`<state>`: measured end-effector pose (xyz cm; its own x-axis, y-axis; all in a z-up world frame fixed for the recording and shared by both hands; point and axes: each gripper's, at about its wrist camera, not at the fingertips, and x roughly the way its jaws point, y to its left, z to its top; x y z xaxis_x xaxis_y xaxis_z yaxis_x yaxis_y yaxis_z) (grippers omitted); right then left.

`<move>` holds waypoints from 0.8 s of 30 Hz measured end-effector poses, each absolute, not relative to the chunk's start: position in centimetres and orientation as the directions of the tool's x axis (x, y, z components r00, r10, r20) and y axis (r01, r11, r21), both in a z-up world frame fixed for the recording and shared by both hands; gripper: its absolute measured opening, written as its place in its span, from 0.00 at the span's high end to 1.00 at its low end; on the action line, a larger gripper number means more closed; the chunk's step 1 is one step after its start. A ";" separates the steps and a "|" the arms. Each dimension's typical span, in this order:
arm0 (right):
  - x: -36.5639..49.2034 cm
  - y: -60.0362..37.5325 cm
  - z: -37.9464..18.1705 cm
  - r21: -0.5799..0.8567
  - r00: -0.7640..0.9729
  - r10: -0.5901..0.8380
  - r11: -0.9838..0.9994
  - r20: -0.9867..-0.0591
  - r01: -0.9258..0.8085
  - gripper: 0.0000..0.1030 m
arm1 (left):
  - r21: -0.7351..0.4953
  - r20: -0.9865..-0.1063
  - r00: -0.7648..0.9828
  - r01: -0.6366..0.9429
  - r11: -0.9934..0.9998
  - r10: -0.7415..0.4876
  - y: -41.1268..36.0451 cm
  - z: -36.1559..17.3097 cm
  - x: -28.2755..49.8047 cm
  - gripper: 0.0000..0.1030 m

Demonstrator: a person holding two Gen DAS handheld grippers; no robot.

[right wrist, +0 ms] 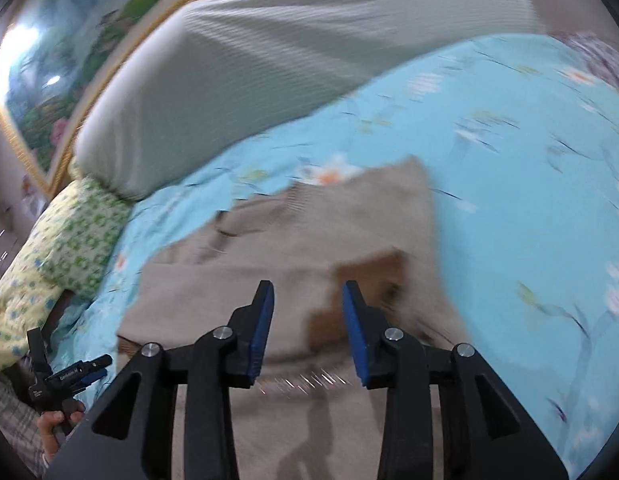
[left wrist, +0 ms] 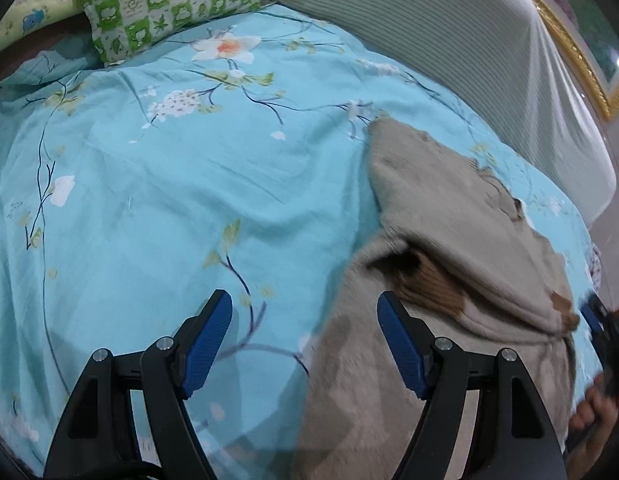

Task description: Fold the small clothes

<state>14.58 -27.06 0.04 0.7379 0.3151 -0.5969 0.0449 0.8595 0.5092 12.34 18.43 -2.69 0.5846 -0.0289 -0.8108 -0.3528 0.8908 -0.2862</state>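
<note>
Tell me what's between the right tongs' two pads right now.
Nothing is held: the right tongs stand open above the beige garment, shown in the right wrist view.

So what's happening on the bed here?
A person is folding a small beige knitted garment on a blue floral bedspread, holding a two-finger tool in each hand. The left tool is open with nothing in it, over the garment's edge. The right tool is open above the garment, gripping nothing. The garment lies partly folded, brown patch showing.
</note>
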 end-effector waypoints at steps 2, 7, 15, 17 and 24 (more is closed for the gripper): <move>16.7 -26.3 -1.1 0.514 0.674 0.356 0.857 -0.647 0.042 0.62 | -0.287 -0.810 0.585 -0.332 0.899 -0.043 18.0 -2.3 11.5 0.27; 16.1 -25.2 -3.7 0.468 0.522 0.375 0.882 -0.766 0.053 0.62 | -0.265 -0.814 0.578 -0.279 0.923 -0.059 16.7 -1.8 8.3 0.26; 5.0 -26.0 -0.9 0.445 0.564 0.391 0.894 -0.727 -0.046 0.60 | -0.252 -0.842 0.525 -0.171 0.952 -0.128 13.7 -2.8 2.8 0.25; 2.4 -26.4 -0.4 0.439 0.588 0.380 0.897 -0.714 -0.047 0.59 | -0.250 -0.847 0.515 -0.159 0.955 -0.136 12.9 -3.2 1.5 0.25; -3.1 -27.1 0.0 0.466 0.628 0.393 0.883 -0.672 -0.054 0.55 | -0.264 -0.863 0.474 -0.129 0.956 -0.174 10.4 -4.9 -2.4 0.25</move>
<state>-3.07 -27.06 0.01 0.6278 0.3927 -0.6721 -0.0542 0.8834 0.4655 -2.42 10.43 -4.88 0.4742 -0.1740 -0.8630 -0.1288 0.9560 -0.2636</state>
